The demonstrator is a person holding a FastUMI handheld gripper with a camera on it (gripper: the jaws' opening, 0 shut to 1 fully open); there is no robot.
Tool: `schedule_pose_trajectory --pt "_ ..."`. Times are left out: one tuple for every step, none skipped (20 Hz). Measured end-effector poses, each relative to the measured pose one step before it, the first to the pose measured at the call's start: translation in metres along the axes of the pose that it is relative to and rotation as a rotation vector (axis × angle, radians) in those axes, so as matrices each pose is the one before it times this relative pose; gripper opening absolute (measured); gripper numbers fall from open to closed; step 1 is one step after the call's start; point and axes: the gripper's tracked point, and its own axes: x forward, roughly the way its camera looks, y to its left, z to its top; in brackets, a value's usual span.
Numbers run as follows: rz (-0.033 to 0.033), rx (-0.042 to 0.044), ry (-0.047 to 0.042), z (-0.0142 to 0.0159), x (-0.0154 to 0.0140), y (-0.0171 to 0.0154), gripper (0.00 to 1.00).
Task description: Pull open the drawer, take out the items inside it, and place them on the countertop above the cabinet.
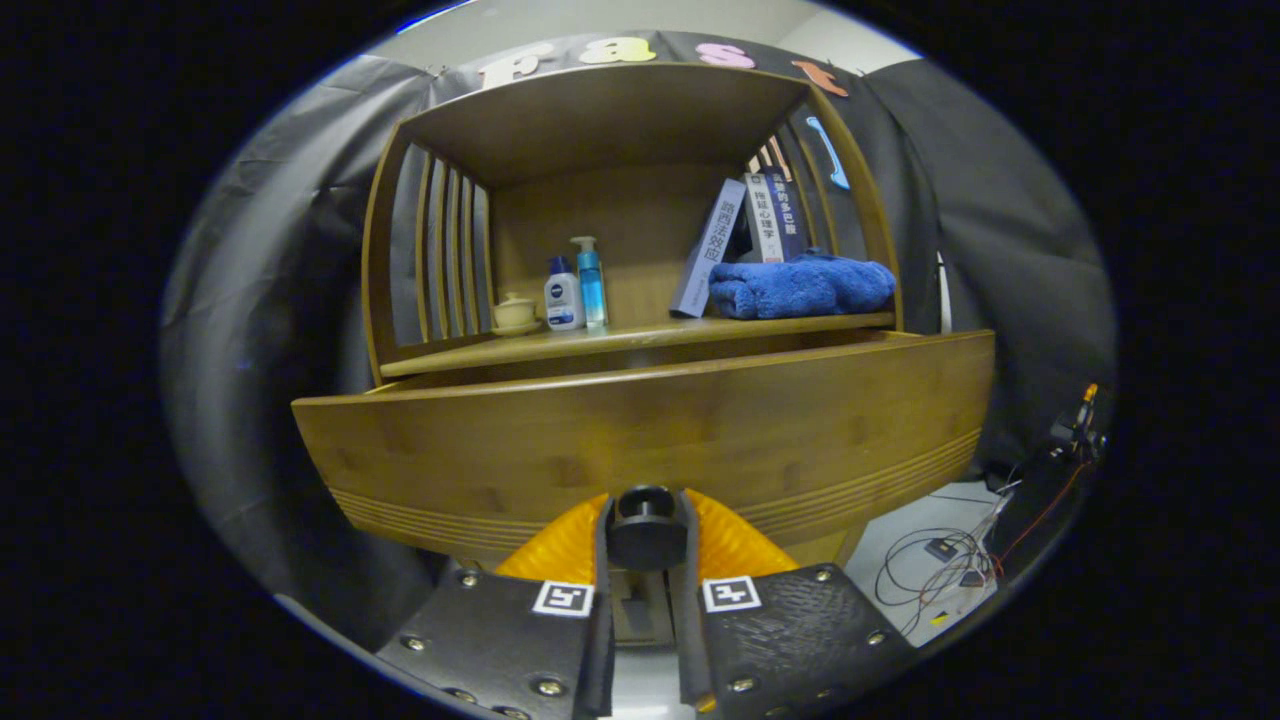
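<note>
In the gripper view, the gripper point(645, 530) is closed around the round black knob point(645, 520) of the wide wooden drawer front point(640, 440), one finger pressing on each side of the knob. The drawer front, with fine grooved lines along its lower edge, stands out toward the camera from the wooden cabinet point(620, 130), so the drawer is pulled partly open; what lies inside it cannot be seen from this angle.

Above and beyond the drawer is the wooden surface point(560, 345) of the cabinet, enclosed by slatted side walls and a top board. On its left part stand a small cream ceramic cup on a saucer point(515, 314), a white bottle with a dark blue cap point(563, 295) just beside it, and a clear blue pump bottle point(590, 283) touching or nearly touching the white one. On the right part lies a folded blue fluffy towel point(805, 285), and behind it several books point(745, 235) lean against the right wall, the outermost one tilted steeply.

On the floor to the right of the cabinet lie loose cables point(945, 560).
</note>
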Motion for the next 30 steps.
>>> schedule_pose_trajectory --pt "0.00094 0.01537 0.00086 -0.00176 -0.00655 -0.00128 0.26" --pt "0.00468 0.01496 0.00469 -0.00366 -0.00689 -0.00081 0.26" --pt "0.00643 0.00381 -0.00301 -0.00113 -0.00585 0.00107 0.26" --pt "-0.00103 -0.01228 0.00782 -0.00158 -0.00153 -0.0001 0.26" --pt "-0.00277 -0.01022 -0.00017 0.00034 -0.00347 -0.00098 0.26" --pt "0.00018 -0.00075 0.00473 -0.00175 -0.0029 0.0009 0.26" --pt "0.00396 -0.0036 0.00794 -0.00024 0.00012 0.00001 0.25" --pt "0.00258 0.00804 0.00309 0.00011 -0.00035 -0.00052 0.26" --pt "0.00166 0.00609 0.00732 -0.00042 0.001 0.00072 0.25" --pt "-0.00304 -0.00052 0.00117 0.00048 -0.00035 -0.00001 0.25" --pt "-0.00003 -0.01072 0.00985 0.00006 0.00181 0.00017 0.33" --pt "0.00302 -0.00927 0.01486 -0.00108 -0.0027 0.00087 0.44" --pt "-0.00633 -0.00392 0.01545 0.00197 -0.00157 -0.0028 0.55" --pt "0.00049 0.00112 0.01063 0.00368 -0.00175 0.00128 0.66" --pt "0.0071 0.00277 0.00205 0.00674 -0.00374 0.0016 0.77" --pt "-0.00142 0.00265 -0.00866 0.00984 -0.00875 -0.00156 0.88" --pt "-0.00306 -0.00216 -0.01354 0.00756 -0.0013 -0.00045 0.99" --pt "-0.00865 -0.00315 -0.01028 0.01088 -0.0013 -0.00194 0.99" --pt "-0.00602 -0.0039 0.00176 0.00604 -0.00027 -0.00008 0.99" --pt "-0.00711 -0.0023 0.00567 0.00608 -0.00007 0.00003 0.99" --pt "-0.00908 0.0059 0.00332 0.0086 0.00029 0.00043 0.99" --pt "-0.00374 0.00589 0.00635 0.00927 0.0004 0.0023 0.99" --pt "-0.01017 0.01012 0.00548 0.00983 0.00115 0.00186 0.99" --pt "-0.00755 0.00822 0.01116 0.00902 0.00229 0.00214 0.99" --pt "-0.00073 0.00809 0.01678 0.0083 0.00367 0.00443 0.99" --pt "0.00496 0.00717 0.01777 0.00668 0.00454 0.00519 0.99" --pt "0.00575 -0.00104 0.02187 0.00447 0.00649 0.0037 0.99" --pt "-0.00061 -0.00878 0.0248 0.00361 0.00959 0.00267 0.99" --pt "-0.00193 -0.02913 0.03566 -0.00035 0.0098 0.00005 1.0" --pt "0.00062 -0.03542 0.03556 -0.00213 0.01018 0.00028 0.99"
